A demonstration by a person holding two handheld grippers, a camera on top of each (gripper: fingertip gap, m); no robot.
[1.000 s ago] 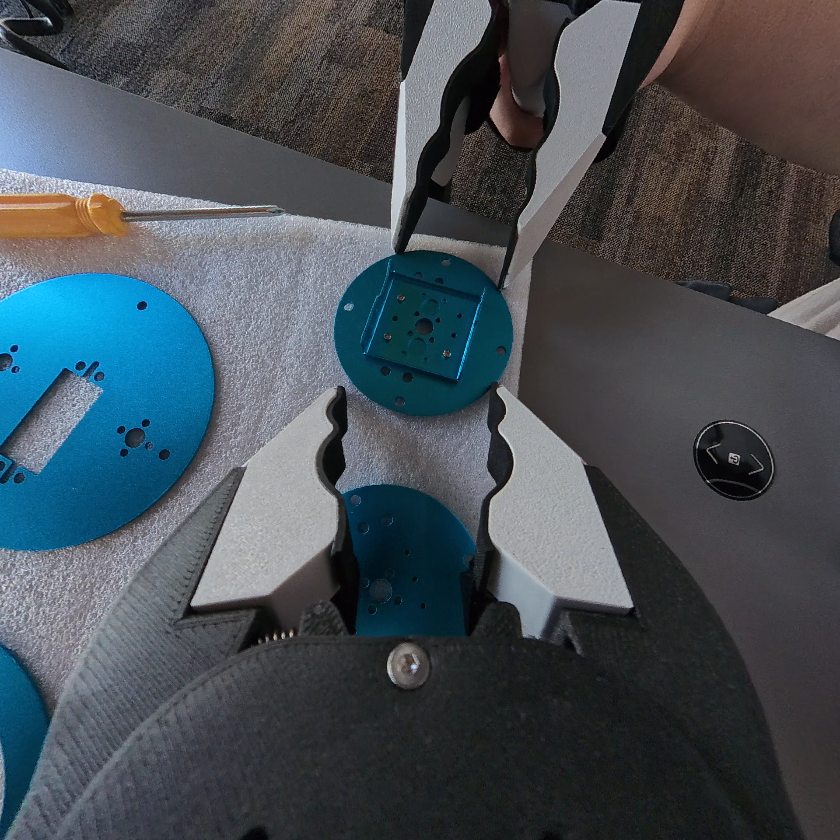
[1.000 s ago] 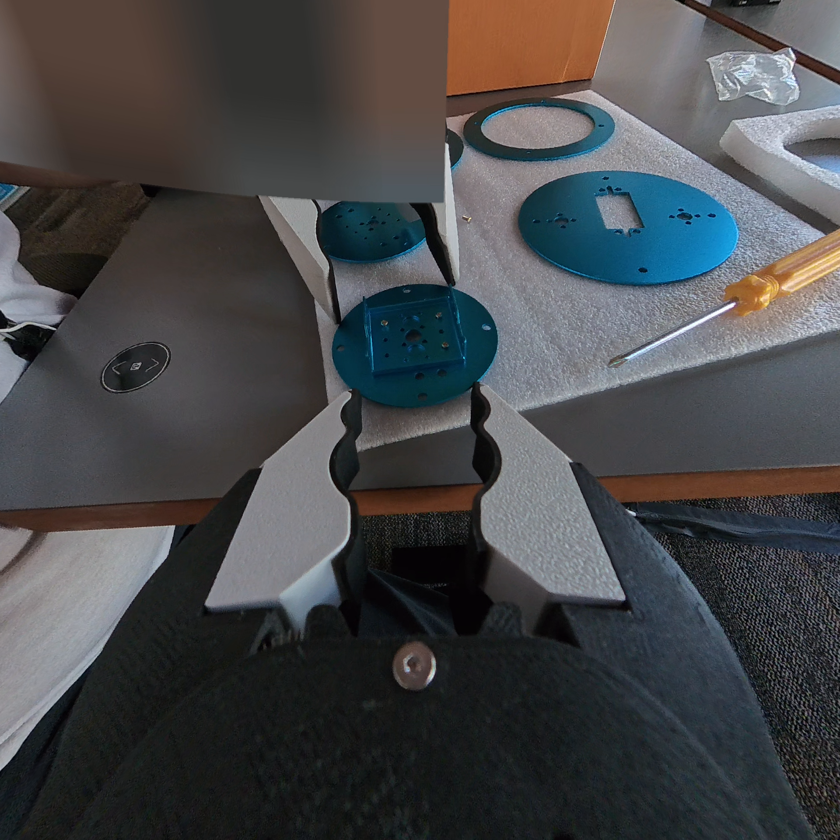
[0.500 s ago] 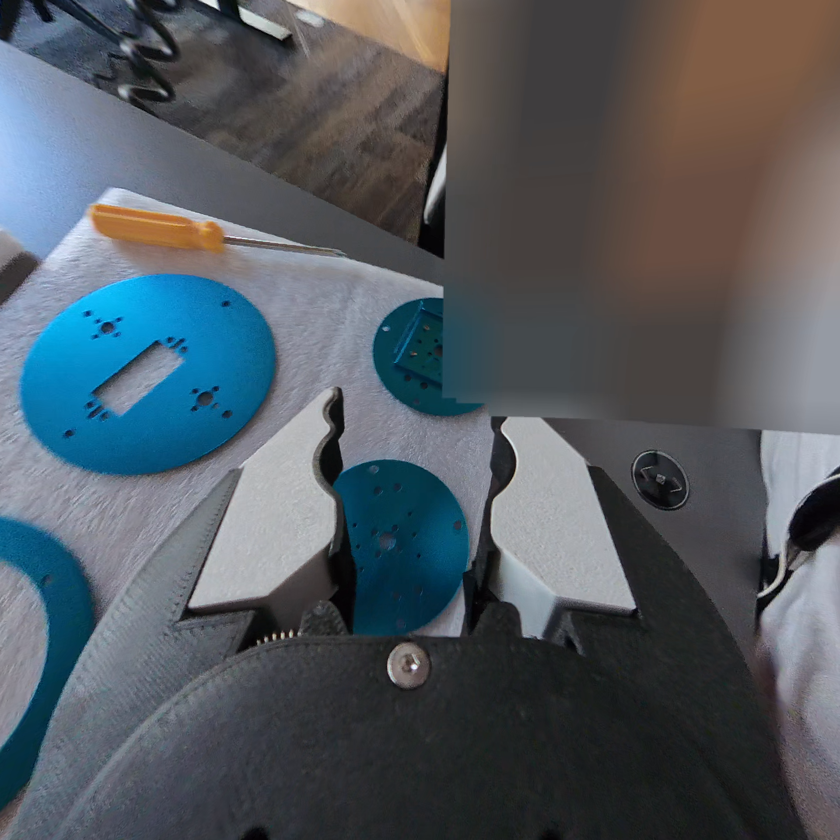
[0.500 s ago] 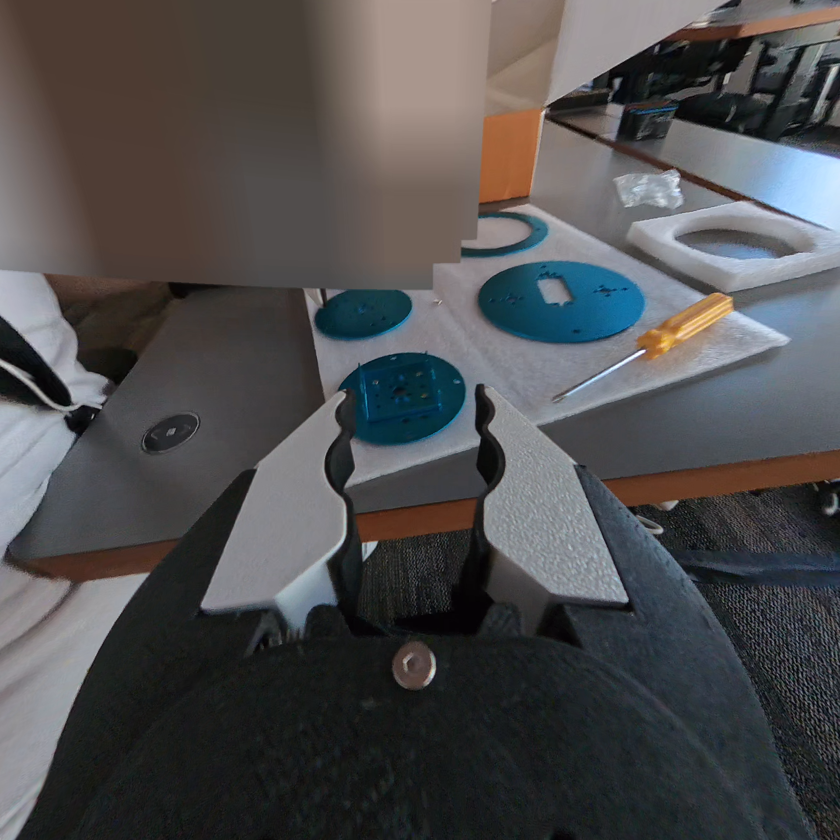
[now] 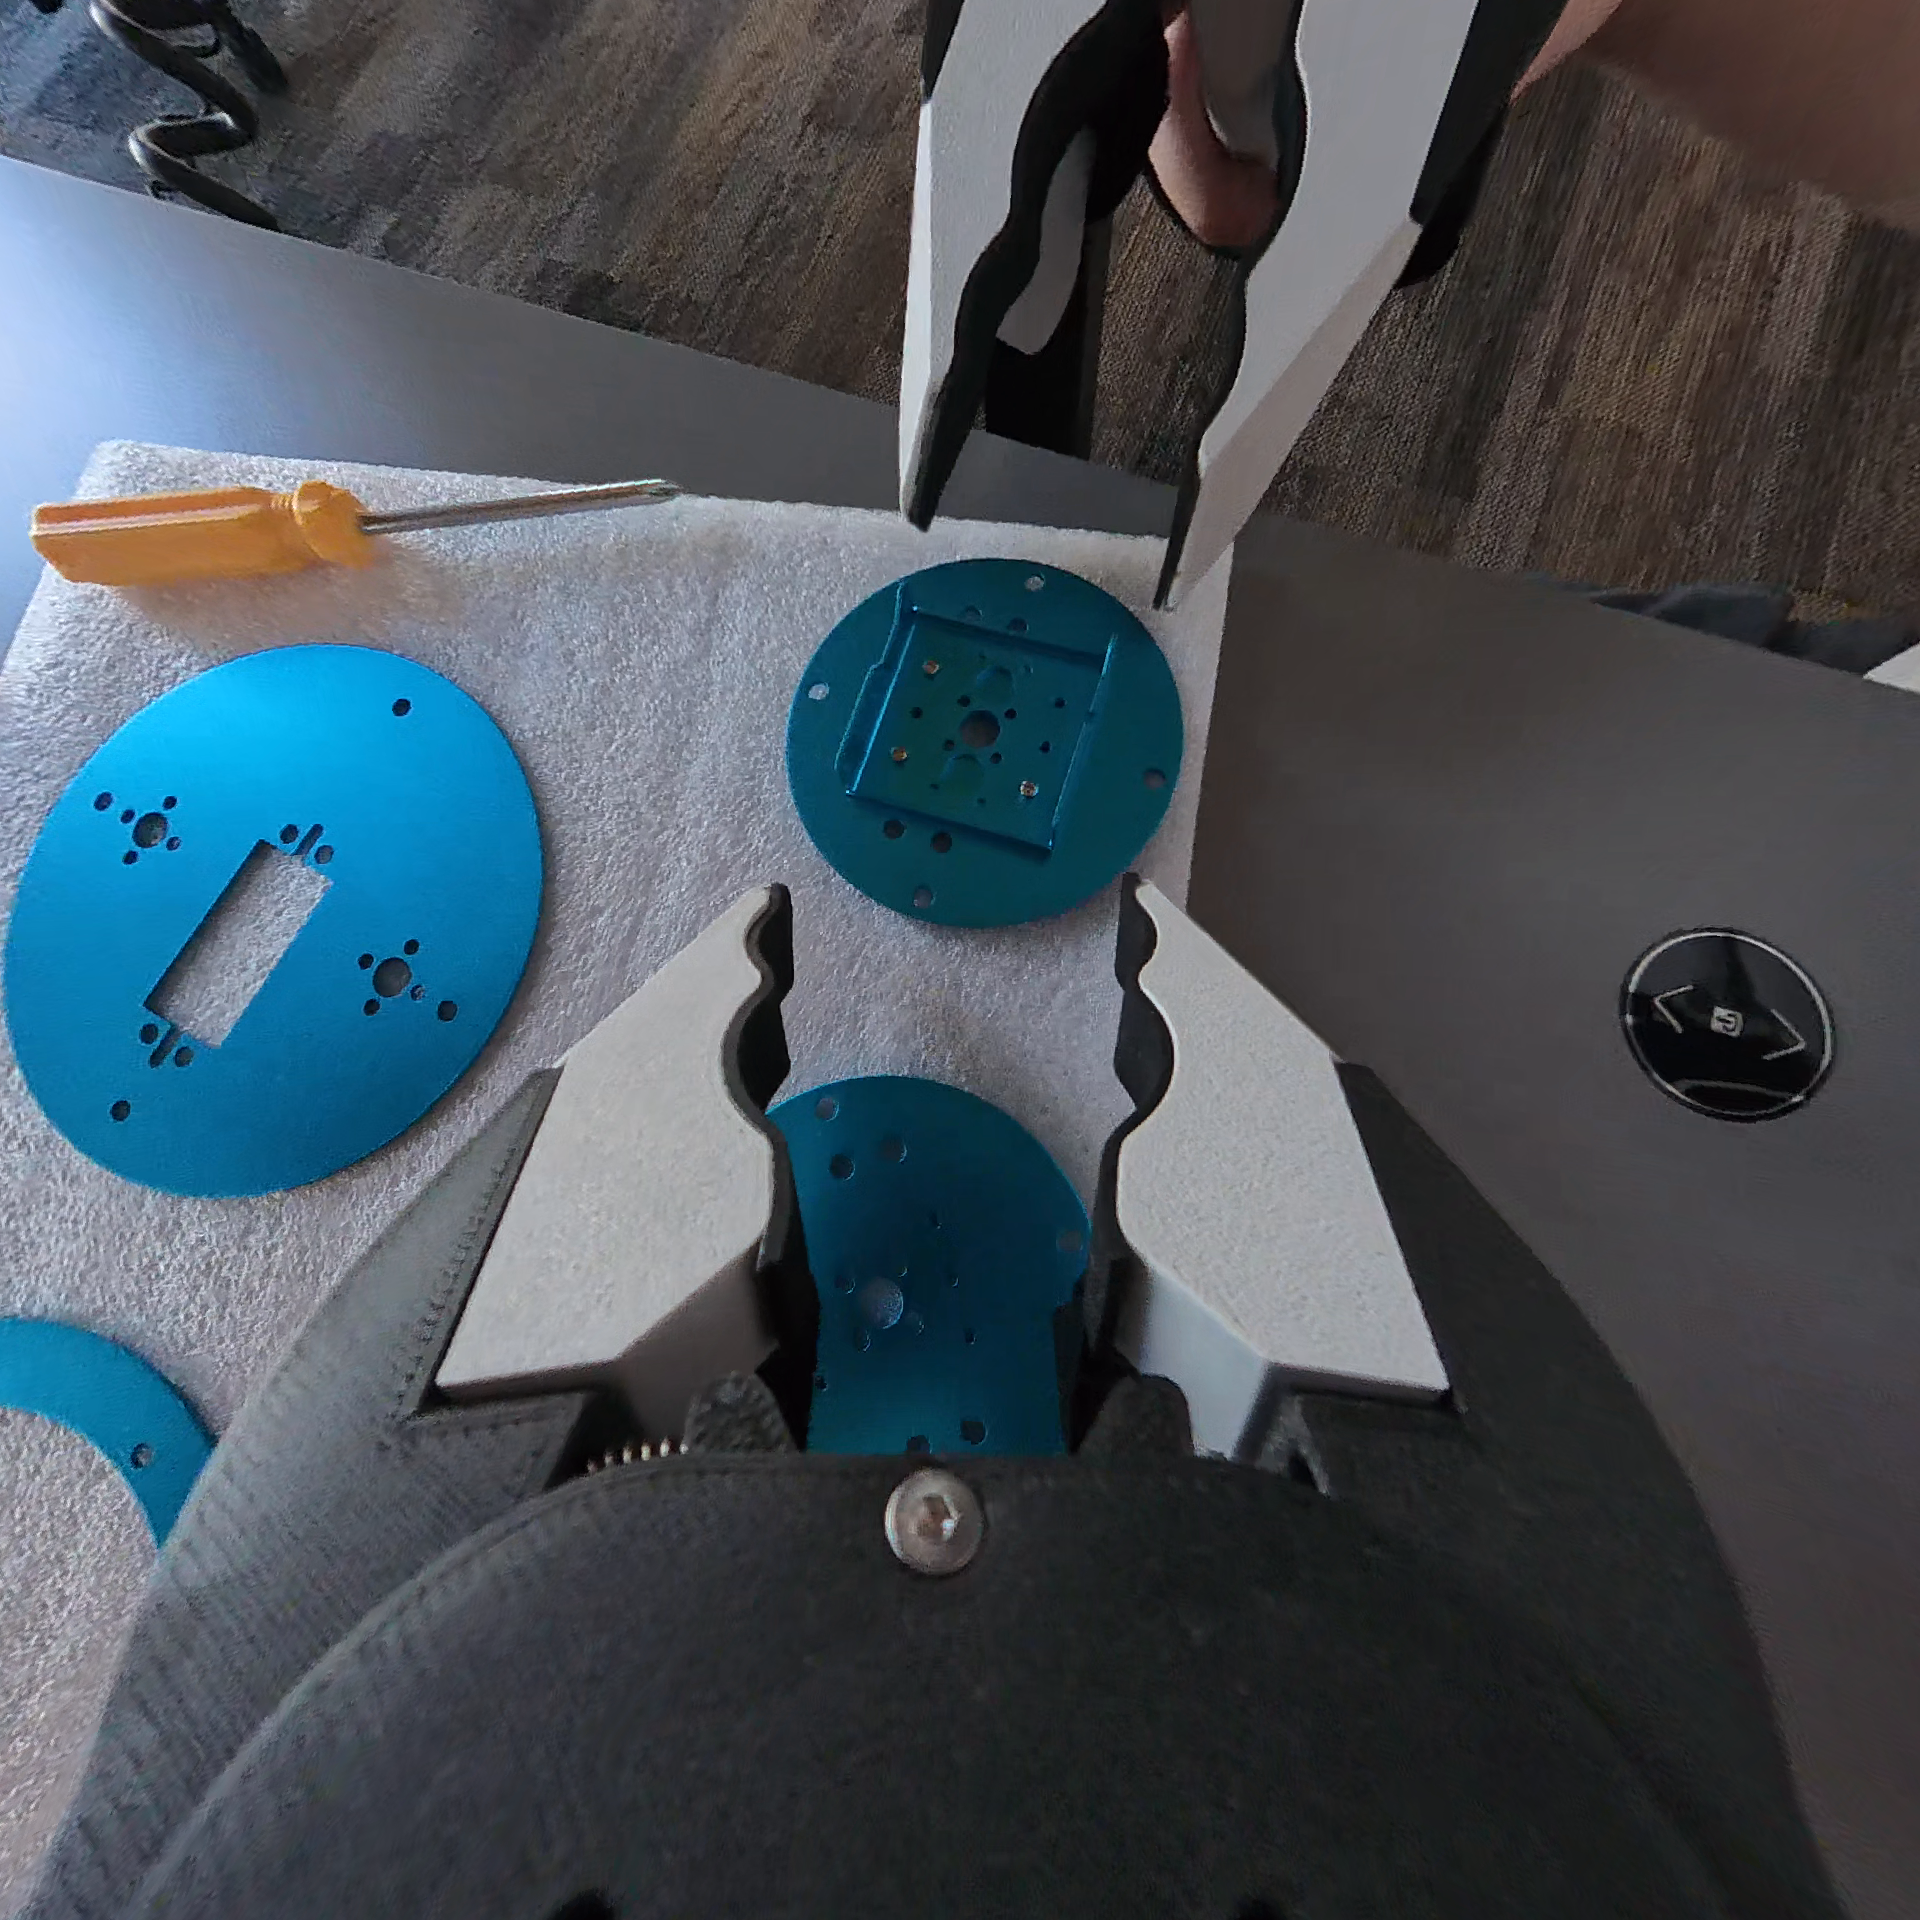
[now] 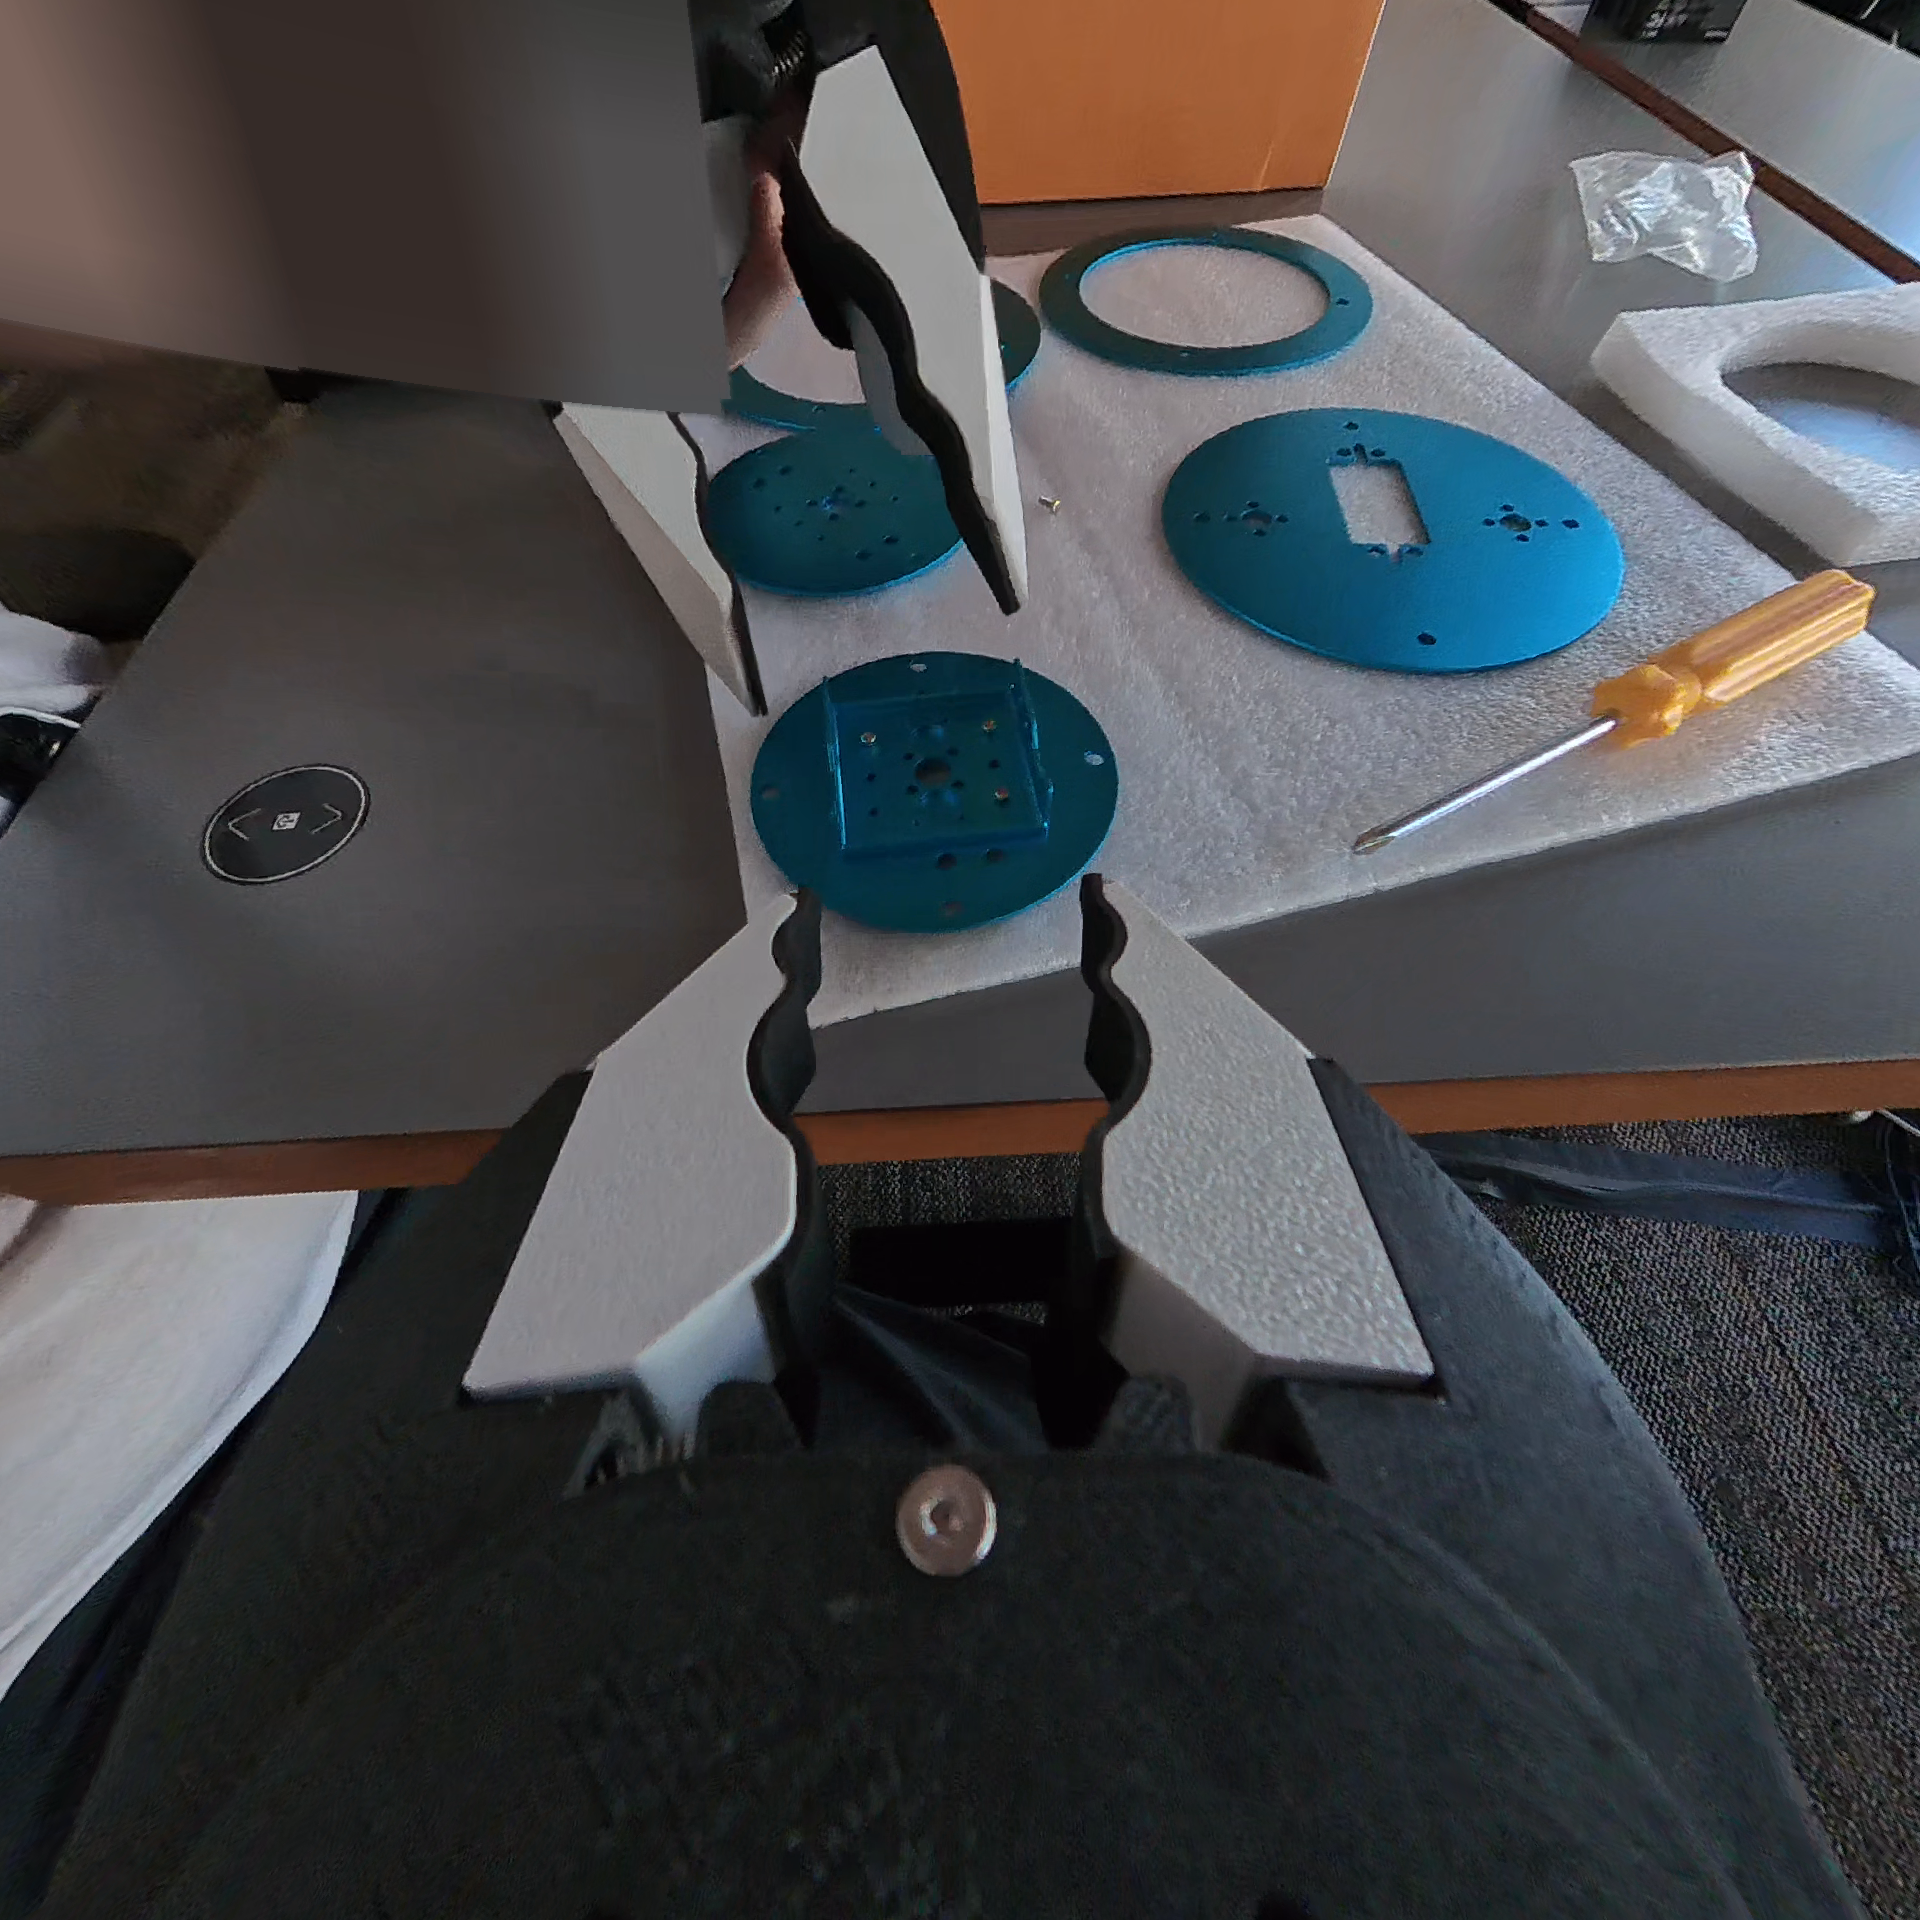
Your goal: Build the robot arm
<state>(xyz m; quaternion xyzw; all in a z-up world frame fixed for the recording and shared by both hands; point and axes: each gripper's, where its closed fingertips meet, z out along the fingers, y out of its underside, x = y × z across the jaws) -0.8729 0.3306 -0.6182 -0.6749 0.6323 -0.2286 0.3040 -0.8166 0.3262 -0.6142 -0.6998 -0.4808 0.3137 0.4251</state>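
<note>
A small blue disc with a raised square bracket [image 5: 985, 748] lies flat on white foam sheet [image 5: 644, 665]; it also shows in the right wrist view [image 6: 935, 790]. My left gripper [image 5: 954, 899] is open and empty, its tips just above the disc's near edge. My right gripper [image 5: 1042, 561] is open and empty at the disc's opposite edge, facing the left one. In the right wrist view the right gripper [image 6: 945, 896] is at the disc's near rim and the left gripper [image 6: 881, 657] hangs over its far side. A plain small blue disc [image 5: 925, 1247] lies under the left gripper's fingers.
A large blue disc with a rectangular cutout [image 6: 1392, 540], a blue ring [image 6: 1205, 296] and an orange-handled screwdriver [image 6: 1725, 665] lie on the foam. A white foam block [image 6: 1766, 416], plastic bag [image 6: 1662, 208] and cardboard box [image 6: 1143, 94] stand behind. A round black button [image 5: 1725, 1023] sits in the grey table.
Half a second ago both grippers were drawn back from the bracket disc; now both are close to it again on opposite sides, as one second ago. Both stay open.
</note>
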